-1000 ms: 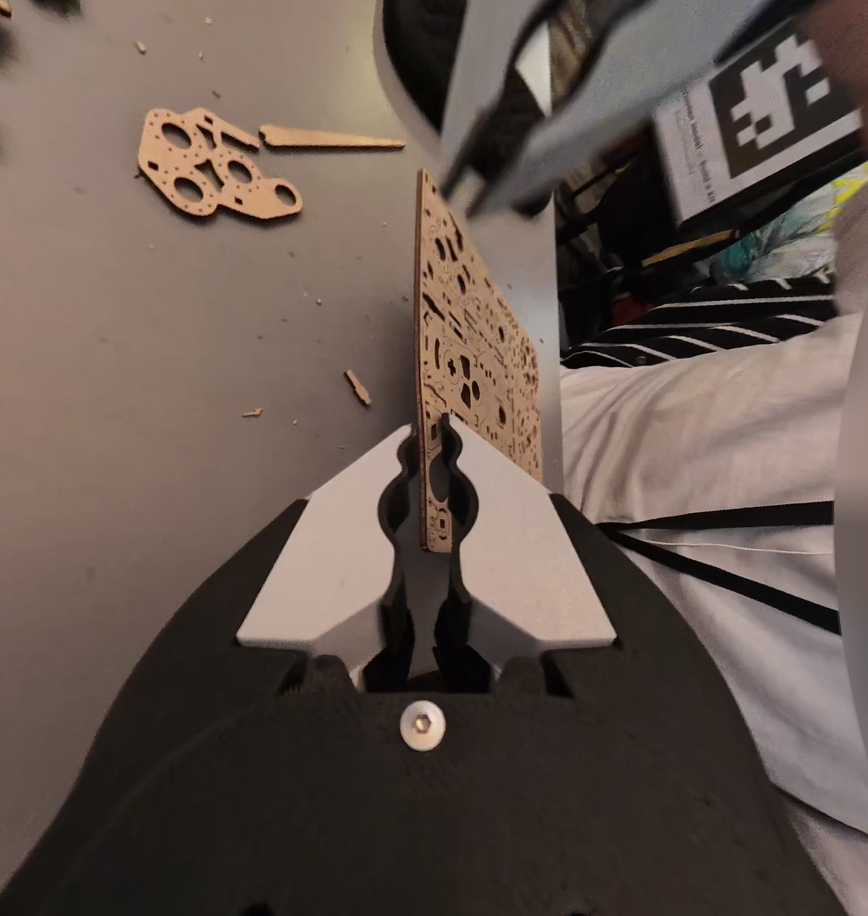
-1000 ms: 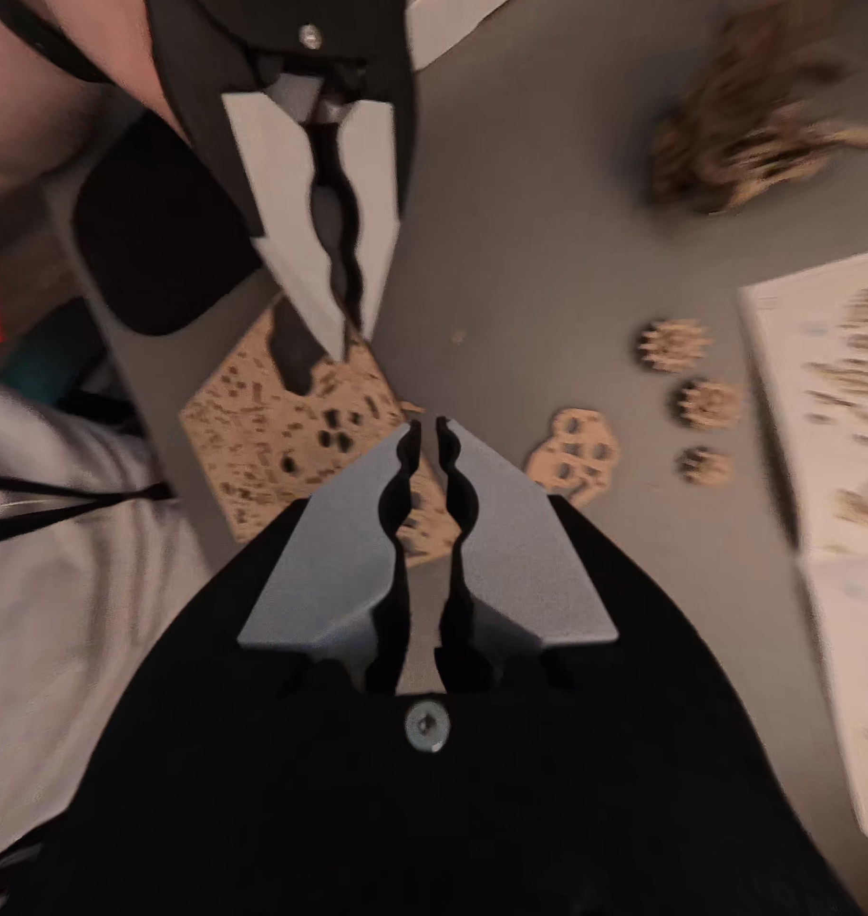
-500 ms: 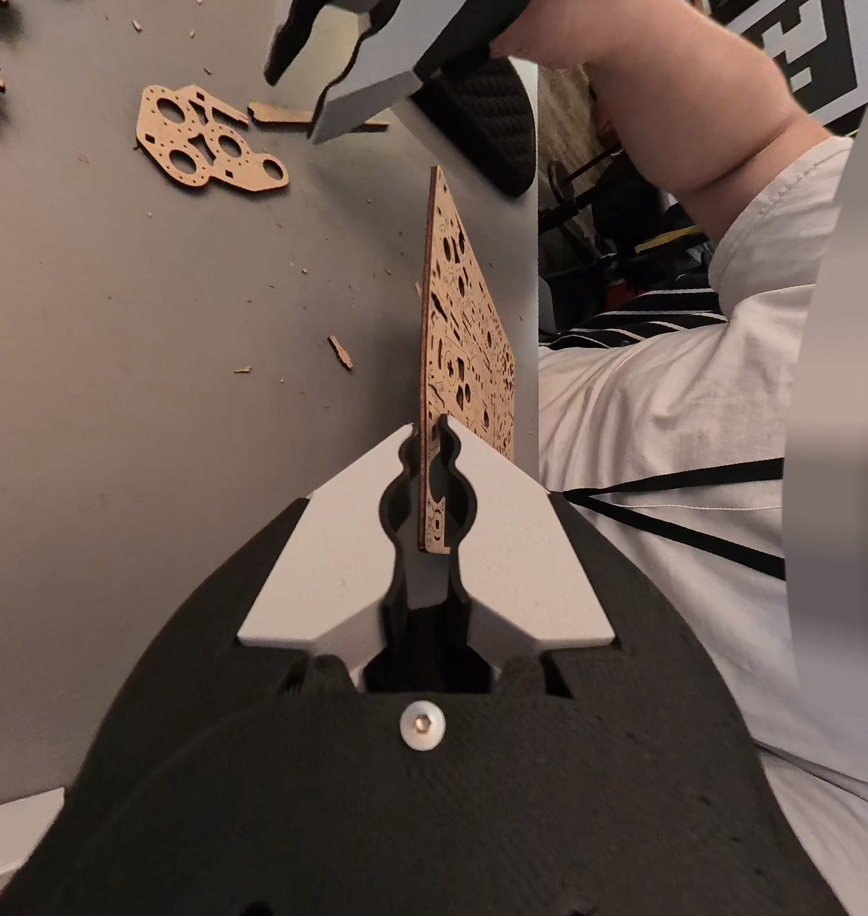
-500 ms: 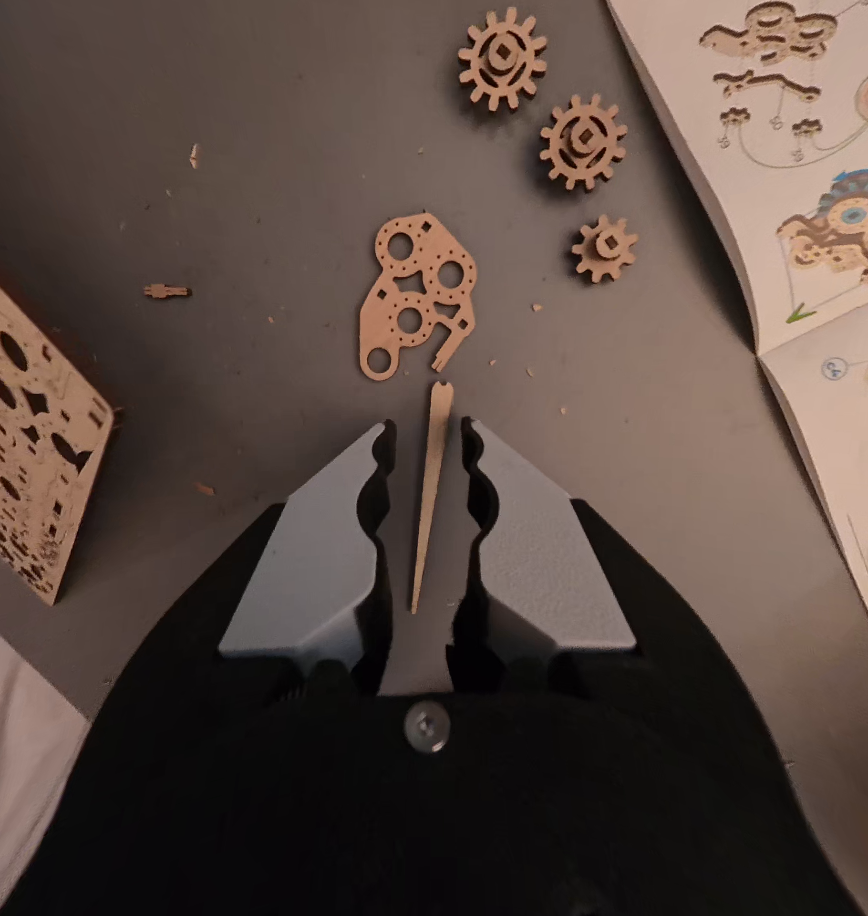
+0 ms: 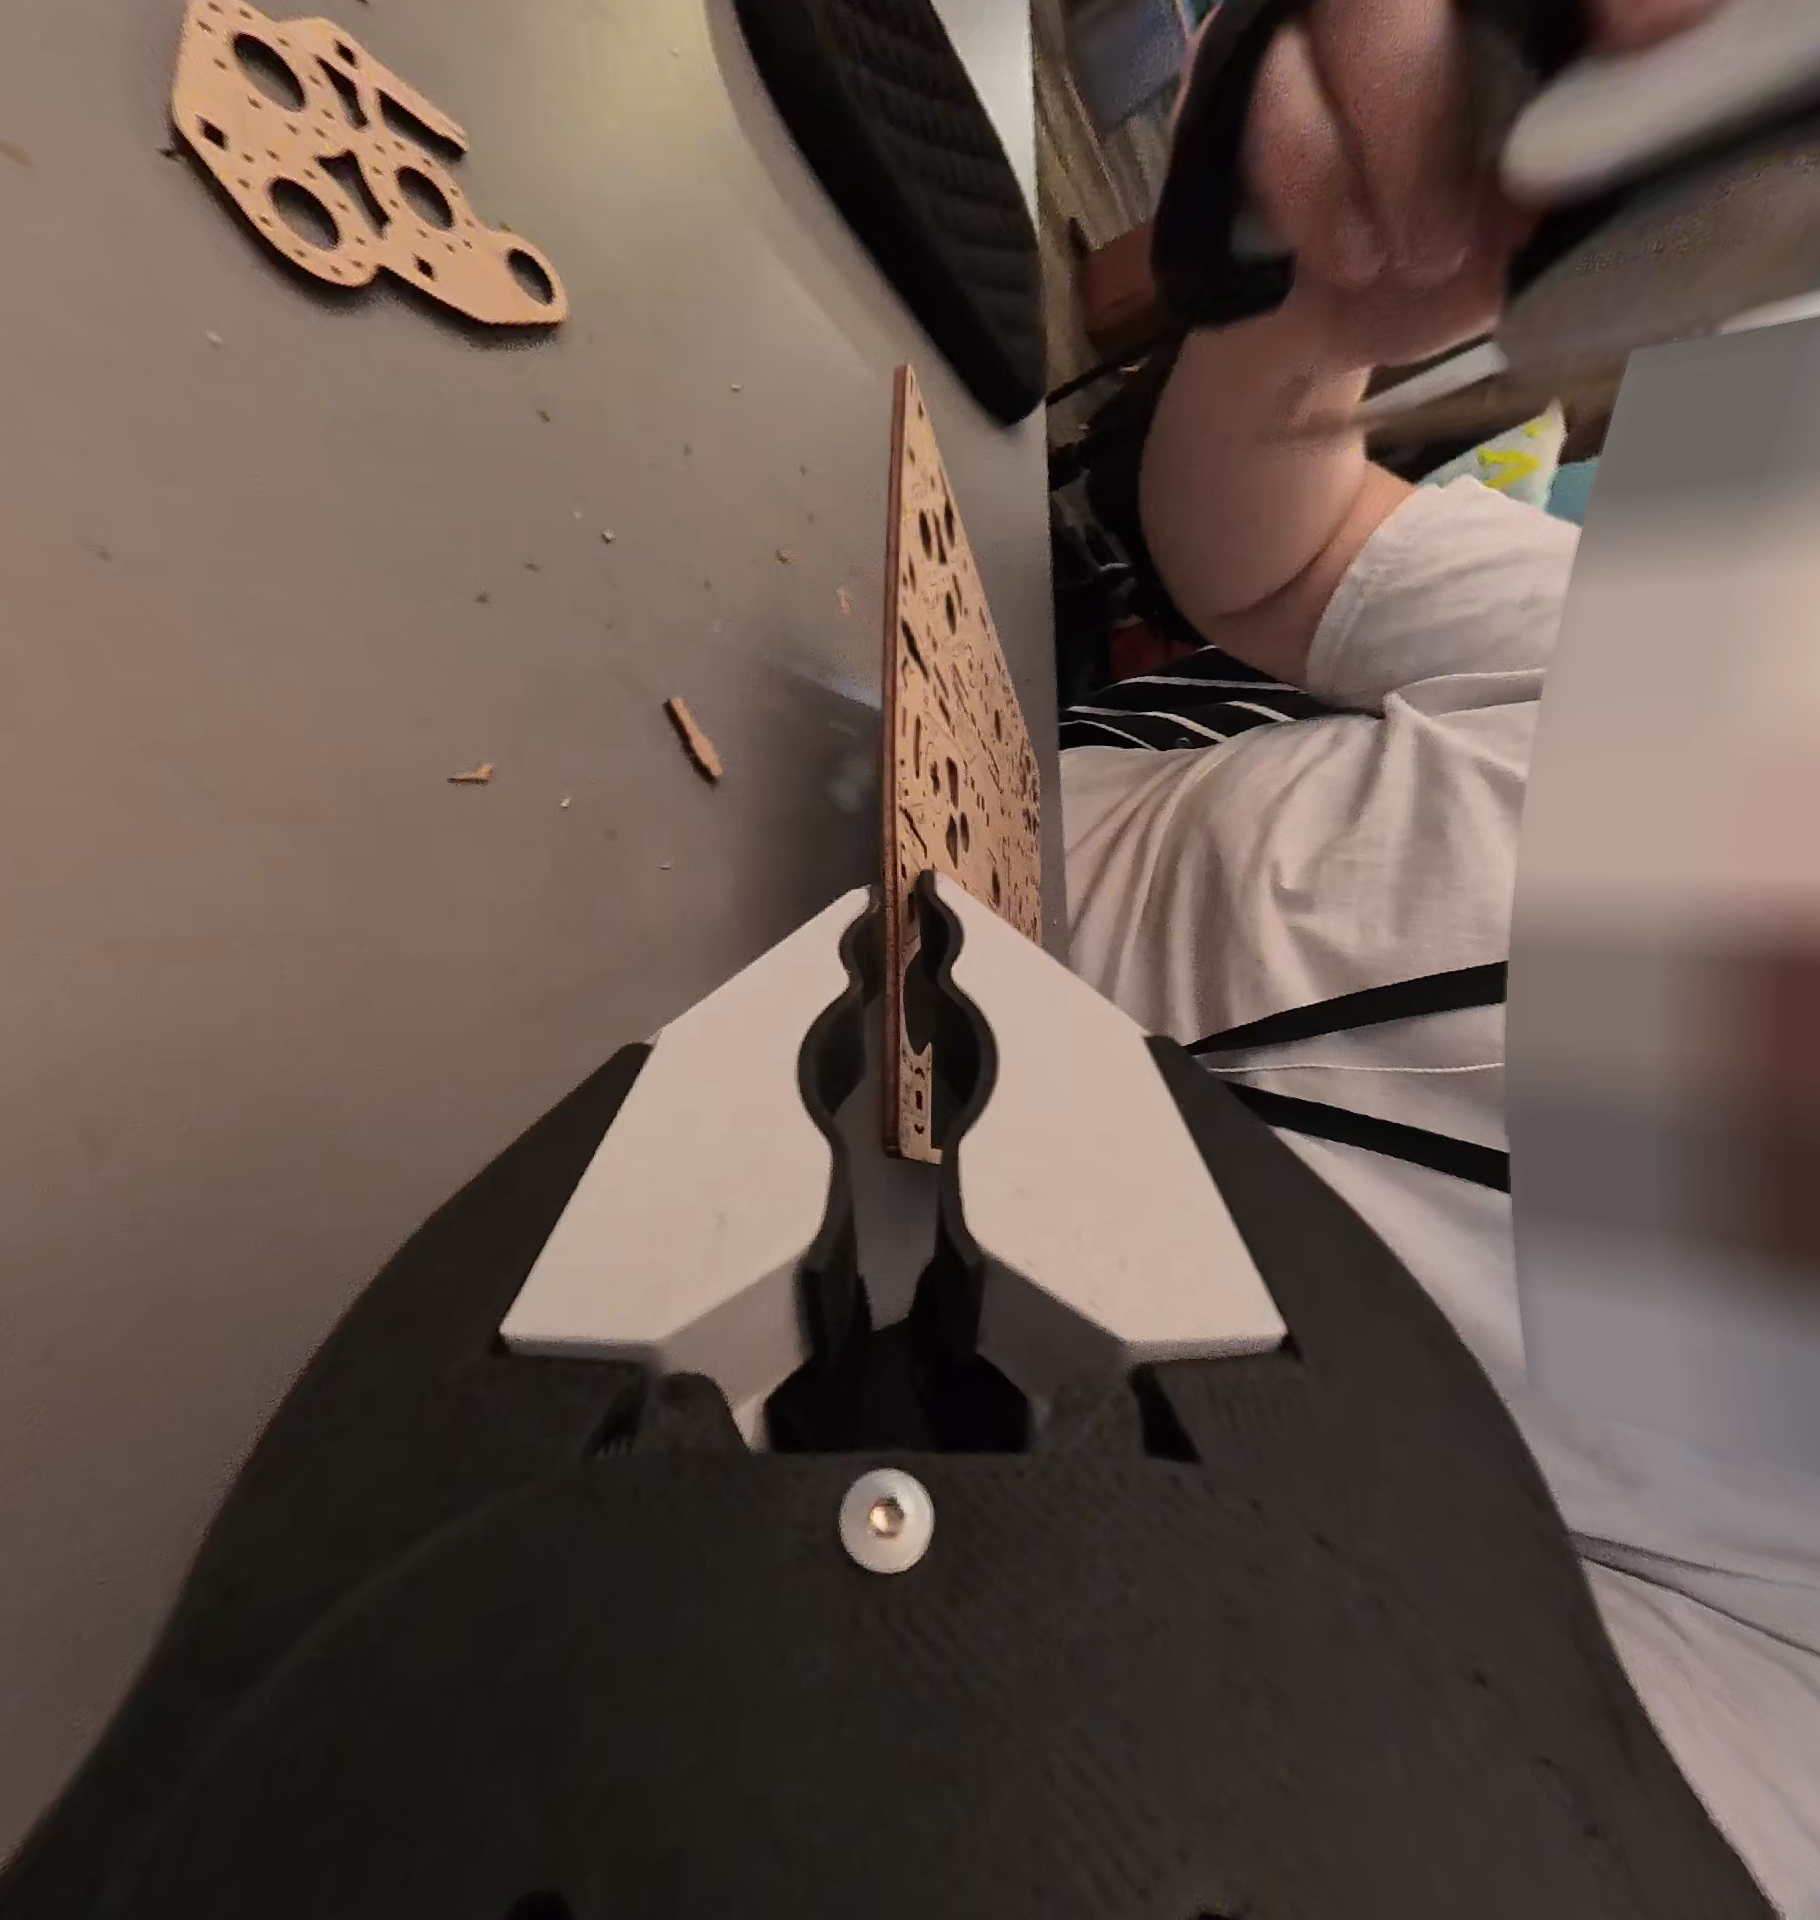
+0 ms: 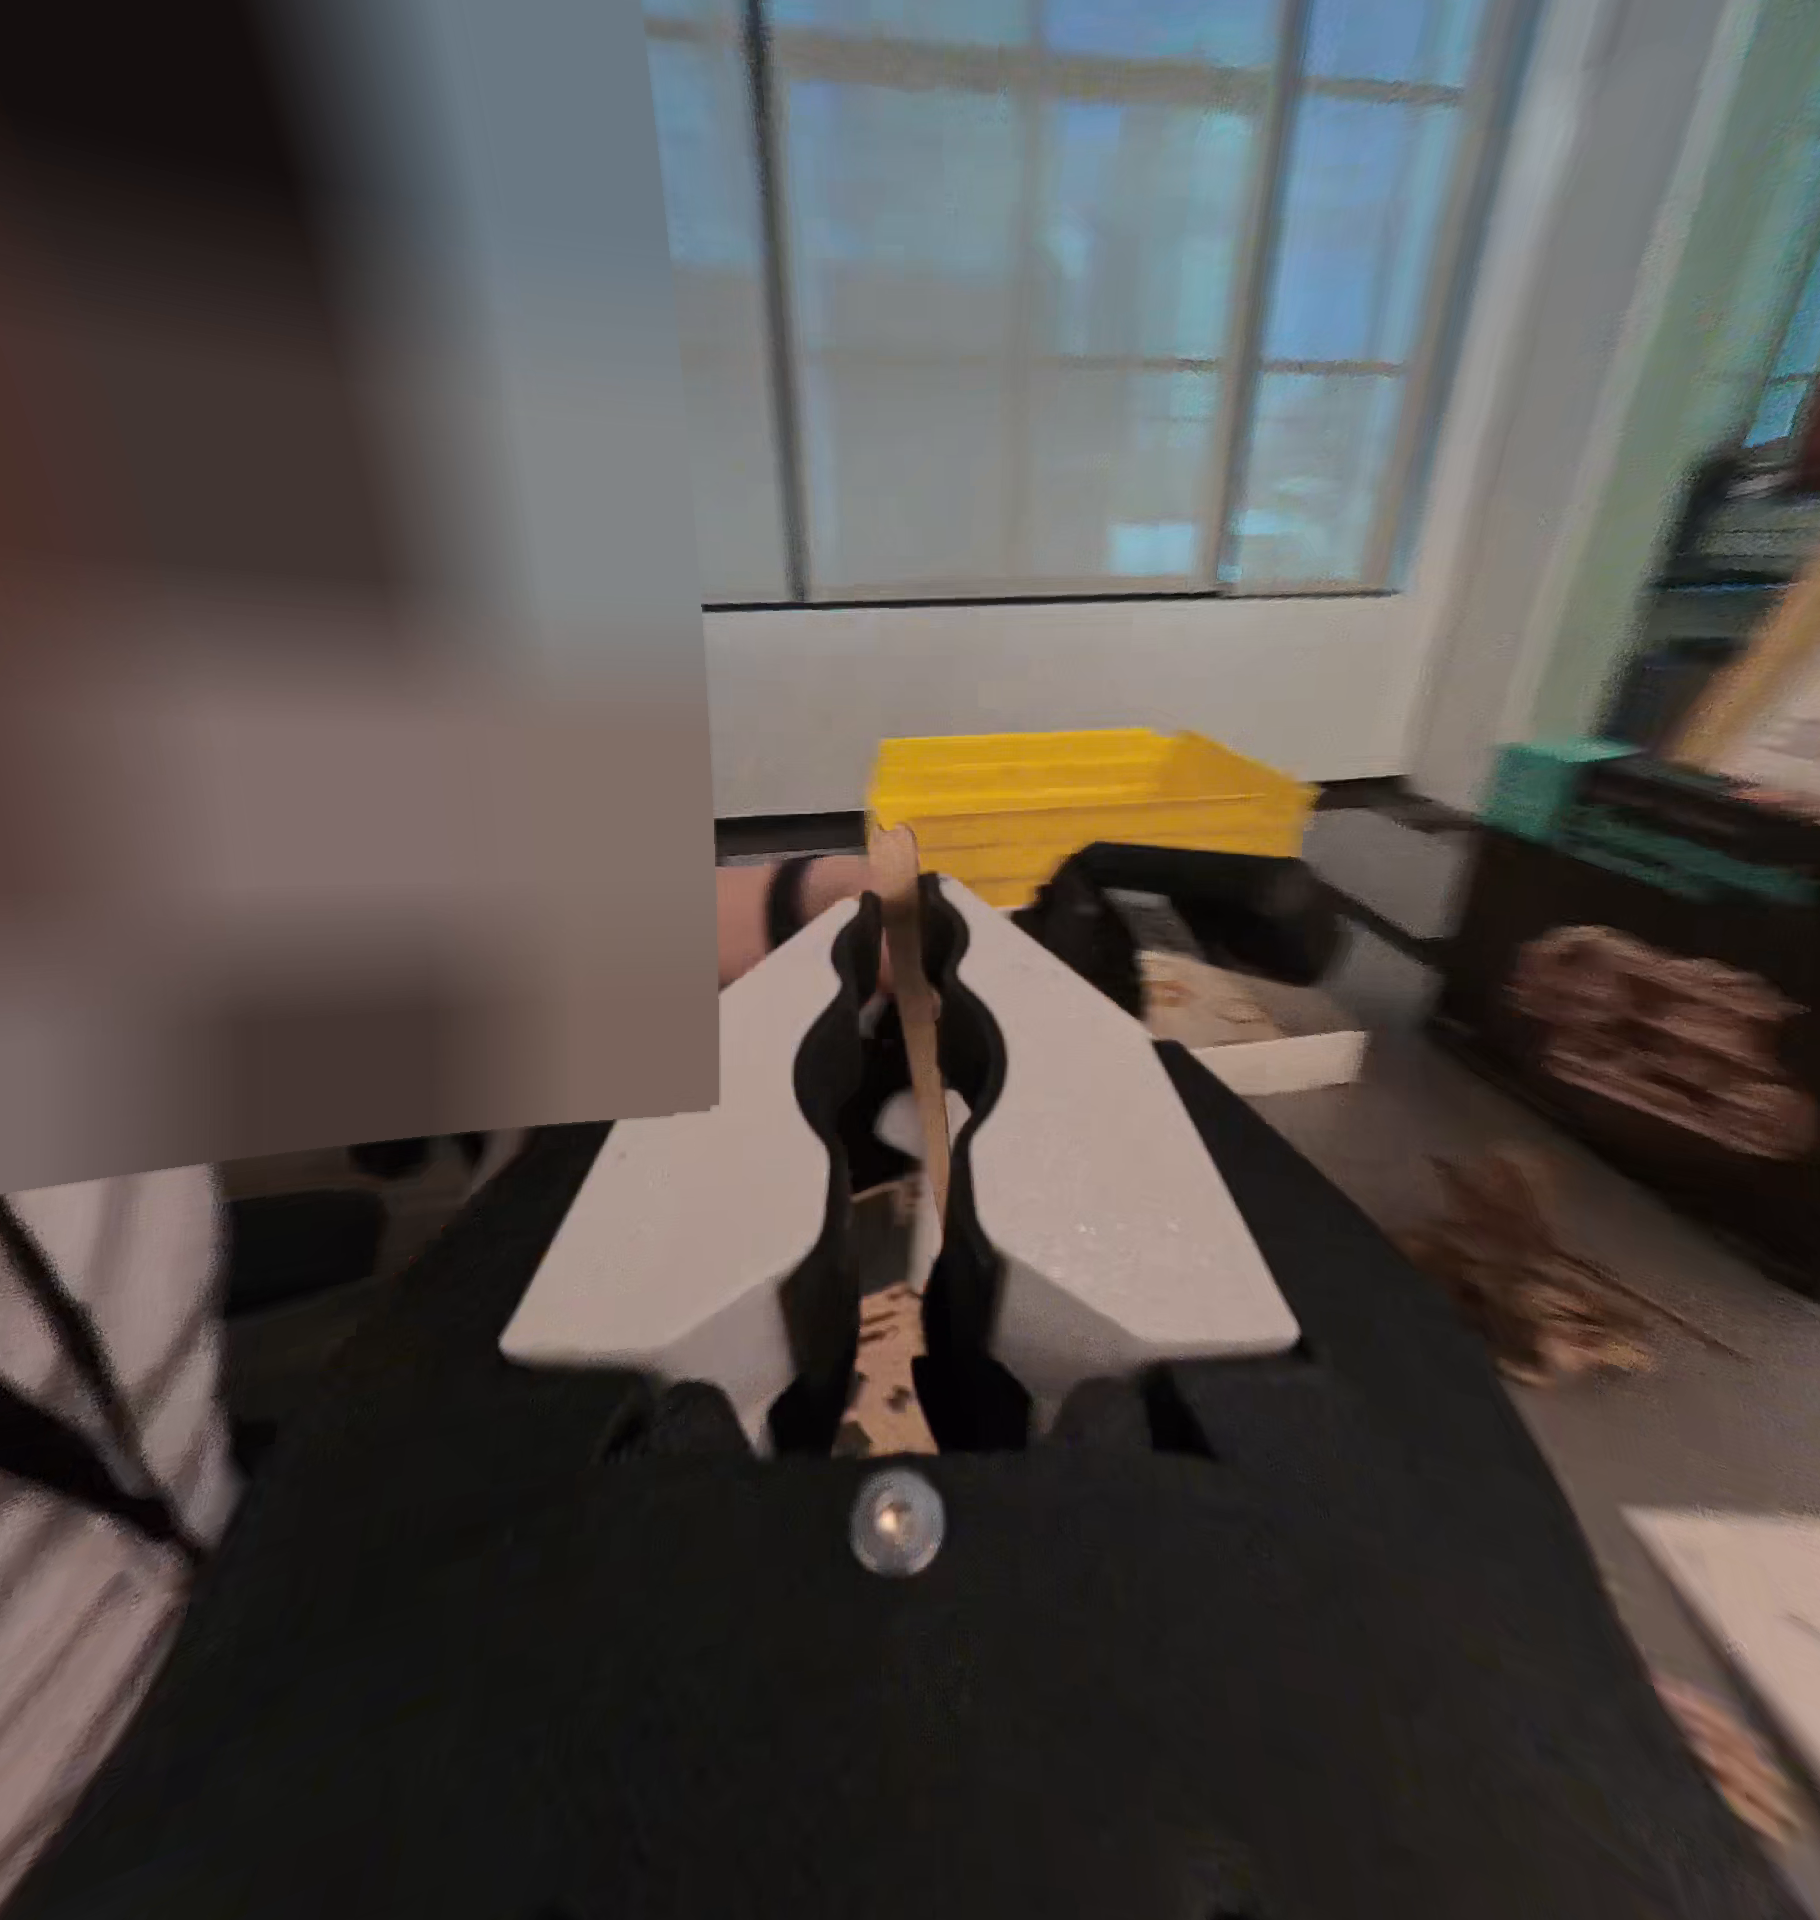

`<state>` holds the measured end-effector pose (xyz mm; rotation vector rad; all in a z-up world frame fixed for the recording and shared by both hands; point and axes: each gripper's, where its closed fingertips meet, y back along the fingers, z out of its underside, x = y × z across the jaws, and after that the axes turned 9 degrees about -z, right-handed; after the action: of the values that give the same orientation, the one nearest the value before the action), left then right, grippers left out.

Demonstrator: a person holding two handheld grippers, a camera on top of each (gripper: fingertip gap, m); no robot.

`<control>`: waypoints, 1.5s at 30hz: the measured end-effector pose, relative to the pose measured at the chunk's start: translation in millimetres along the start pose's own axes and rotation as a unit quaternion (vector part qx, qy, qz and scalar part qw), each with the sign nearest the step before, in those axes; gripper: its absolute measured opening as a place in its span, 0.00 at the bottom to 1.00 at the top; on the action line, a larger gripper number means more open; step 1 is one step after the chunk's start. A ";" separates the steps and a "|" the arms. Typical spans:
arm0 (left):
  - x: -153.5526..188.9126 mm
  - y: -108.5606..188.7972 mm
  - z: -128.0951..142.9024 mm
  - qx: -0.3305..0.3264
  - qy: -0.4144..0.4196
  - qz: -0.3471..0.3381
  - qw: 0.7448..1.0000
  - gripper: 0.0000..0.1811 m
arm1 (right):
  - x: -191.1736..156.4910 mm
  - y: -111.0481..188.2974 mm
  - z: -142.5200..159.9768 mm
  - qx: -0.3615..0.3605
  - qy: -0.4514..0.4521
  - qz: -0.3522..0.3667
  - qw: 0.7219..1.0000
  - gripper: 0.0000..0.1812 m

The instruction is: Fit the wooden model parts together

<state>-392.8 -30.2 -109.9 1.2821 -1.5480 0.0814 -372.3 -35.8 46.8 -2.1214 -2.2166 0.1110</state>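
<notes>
My left gripper is shut on a thin wooden parts sheet full of cut-outs. It holds the sheet on edge above the grey table. A flat wooden plate with round holes lies on the table at the far left. My right gripper is shut on a slim tapered wooden stick and is lifted off the table, pointing toward a window. The stick's wide end pokes out past the fingertips. Part of the sheet shows below the right fingers.
Small wood splinters lie scattered on the table. A black pad sits at the table's far edge. The person's arm and white shirt fill the right. A yellow bin, a dark box and a blurred wooden model show in the right wrist view. Left tips to right tips: about 15 cm.
My right gripper closed on the tapered stick that lay between its fingers, lifted it off the table and swung up toward the window. My left gripper kept hold of the sheet.
</notes>
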 end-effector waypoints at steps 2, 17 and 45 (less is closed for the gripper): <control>0.6 -3.0 1.8 -0.005 -0.002 0.006 1.000 0.02 | -1.0 -9.6 6.2 0.027 -0.012 -0.022 0.999 0.03; -3.1 -7.9 6.5 -0.013 0.025 0.034 0.999 0.02 | 0.9 -36.8 69.0 -0.041 -0.154 -0.008 0.987 0.00; 2.5 18.8 18.9 -0.040 0.020 -0.021 0.999 0.02 | 93.8 12.3 208.3 -0.479 -0.115 0.217 0.843 0.02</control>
<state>-418.7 -35.8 -106.1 1.2413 -1.4765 0.0175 -385.4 57.9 -161.5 -3.2236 -2.0574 -0.9779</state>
